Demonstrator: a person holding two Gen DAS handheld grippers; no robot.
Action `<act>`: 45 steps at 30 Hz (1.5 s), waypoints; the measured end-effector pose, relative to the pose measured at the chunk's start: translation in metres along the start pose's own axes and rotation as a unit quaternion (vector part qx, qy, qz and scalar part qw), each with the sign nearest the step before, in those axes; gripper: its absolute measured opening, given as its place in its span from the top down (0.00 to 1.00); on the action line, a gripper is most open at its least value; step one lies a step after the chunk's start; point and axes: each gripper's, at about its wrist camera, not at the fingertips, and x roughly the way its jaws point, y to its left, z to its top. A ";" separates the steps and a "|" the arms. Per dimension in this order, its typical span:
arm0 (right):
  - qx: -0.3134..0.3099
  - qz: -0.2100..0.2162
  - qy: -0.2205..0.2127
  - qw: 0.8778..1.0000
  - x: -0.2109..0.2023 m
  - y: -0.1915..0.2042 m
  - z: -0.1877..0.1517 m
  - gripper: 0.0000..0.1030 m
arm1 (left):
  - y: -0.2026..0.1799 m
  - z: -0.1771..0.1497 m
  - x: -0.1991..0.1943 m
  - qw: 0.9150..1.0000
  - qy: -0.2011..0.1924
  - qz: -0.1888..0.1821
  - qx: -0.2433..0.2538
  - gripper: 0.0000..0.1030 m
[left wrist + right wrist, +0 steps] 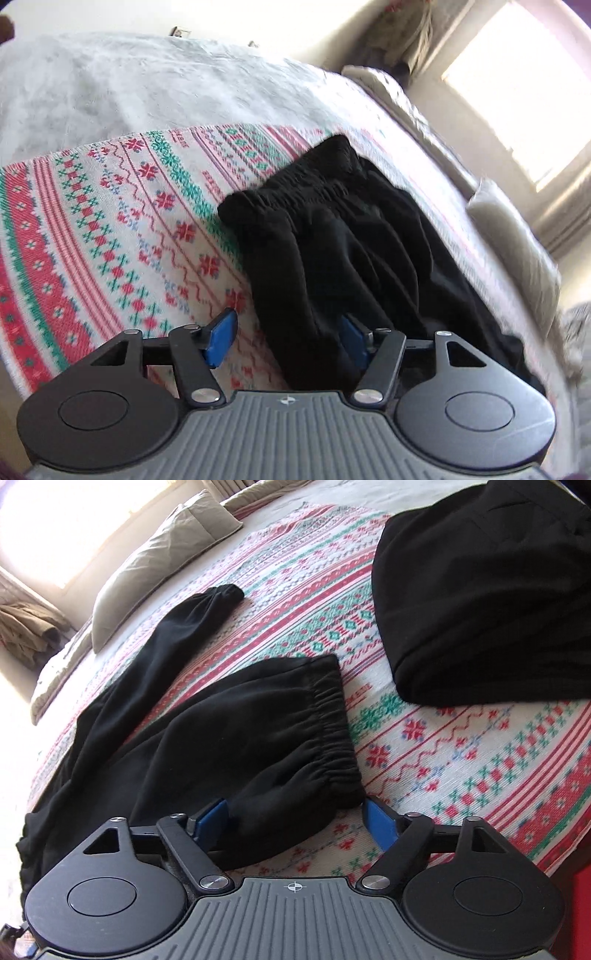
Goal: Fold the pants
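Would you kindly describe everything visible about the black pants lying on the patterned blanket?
The black pants look like soft, matte fleece, with a gathered elastic waistband and a cuffed leg stretching away toward the pillows. They lie flat but wrinkled on the patterned blanket, still unfolded. The right gripper straddles the near waistband corner, and the left gripper straddles a fold of fabric; both sets of jaws stand open around the cloth.
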 end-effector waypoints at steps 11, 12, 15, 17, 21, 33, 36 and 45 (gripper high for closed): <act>0.011 -0.009 -0.060 0.998 -0.008 -0.005 0.012 0.90 | 0.009 0.014 -0.021 0.999 -0.028 0.012 -0.030 0.95; 0.010 -0.007 -0.072 0.997 -0.015 -0.007 0.015 0.91 | 0.010 0.015 -0.028 0.999 -0.034 0.015 -0.030 0.95; 0.028 0.026 -0.080 0.996 -0.032 -0.018 0.022 0.92 | 0.012 0.019 -0.043 0.999 -0.032 0.020 -0.031 0.95; 0.028 0.029 -0.082 0.996 -0.039 -0.021 0.022 0.92 | 0.012 0.019 -0.049 0.999 -0.027 0.027 -0.023 0.95; 0.020 0.018 -0.078 0.997 -0.047 -0.027 0.020 0.92 | 0.016 0.014 -0.058 0.999 -0.018 0.049 0.003 0.95; -0.031 -0.073 -0.046 0.996 -0.031 -0.027 0.011 0.42 | -0.009 -0.007 -0.067 0.981 -0.048 0.138 0.126 0.51; -0.063 -0.092 -0.092 0.990 -0.046 -0.018 0.012 0.42 | -0.033 -0.015 -0.078 0.973 -0.083 0.124 0.173 0.32; -0.074 -0.055 -0.107 0.990 -0.038 0.016 0.040 0.37 | -0.123 -0.059 -0.061 0.951 -0.038 0.021 0.306 0.07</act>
